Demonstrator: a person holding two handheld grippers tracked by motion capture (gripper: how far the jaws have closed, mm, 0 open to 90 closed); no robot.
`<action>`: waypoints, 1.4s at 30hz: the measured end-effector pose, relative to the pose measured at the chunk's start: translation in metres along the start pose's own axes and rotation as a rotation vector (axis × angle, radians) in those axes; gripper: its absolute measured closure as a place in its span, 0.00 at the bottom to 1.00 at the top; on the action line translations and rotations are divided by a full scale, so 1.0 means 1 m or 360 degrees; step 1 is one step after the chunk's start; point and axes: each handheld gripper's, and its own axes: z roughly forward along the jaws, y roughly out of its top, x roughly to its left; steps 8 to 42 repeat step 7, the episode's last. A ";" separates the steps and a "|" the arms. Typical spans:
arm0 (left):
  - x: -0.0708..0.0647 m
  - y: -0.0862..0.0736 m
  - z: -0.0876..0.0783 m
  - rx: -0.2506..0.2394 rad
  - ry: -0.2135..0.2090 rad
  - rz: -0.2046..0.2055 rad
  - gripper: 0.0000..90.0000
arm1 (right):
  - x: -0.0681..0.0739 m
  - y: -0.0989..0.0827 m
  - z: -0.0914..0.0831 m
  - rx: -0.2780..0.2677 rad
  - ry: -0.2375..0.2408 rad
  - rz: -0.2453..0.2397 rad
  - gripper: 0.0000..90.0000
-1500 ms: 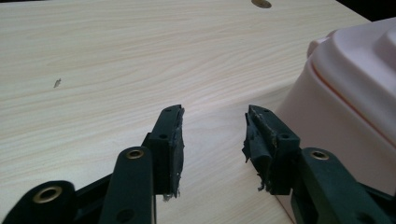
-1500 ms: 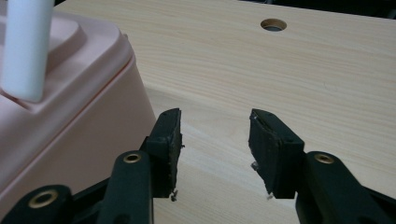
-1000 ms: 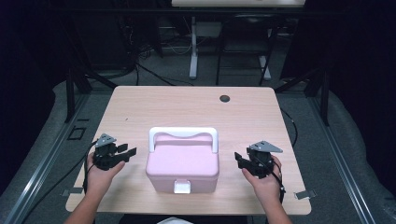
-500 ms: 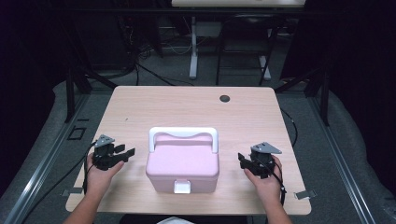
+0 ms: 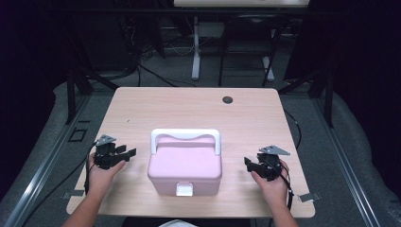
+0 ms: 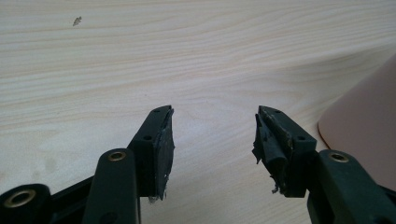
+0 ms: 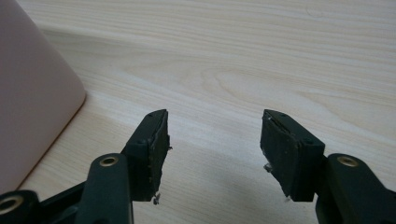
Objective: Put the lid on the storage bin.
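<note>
A pink lidded box with a white handle and a white front latch stands near the front middle of the light wooden table. Left of the box, my left gripper rests low over the table, open and holding nothing; its own view has the jaws wide apart and the box's pink corner at the right edge. On the box's other side, my right gripper is open and empty too, with the pink box wall at the left of its view beside the jaws.
A small dark round spot lies near the table's far edge. A tiny speck marks the wood ahead of the left gripper. Black frame legs and cables stand on the grey floor beyond the table. Metal brackets sit at the front corners.
Both hands have drawn slightly back toward the table's front edge, away from the box. Both grippers stay open.
</note>
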 end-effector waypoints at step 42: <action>0.001 0.000 0.004 0.0042 -0.0006 0.0028 0.48 | -0.003 -0.001 -0.001 0.0024 -0.0023 0.0005 0.44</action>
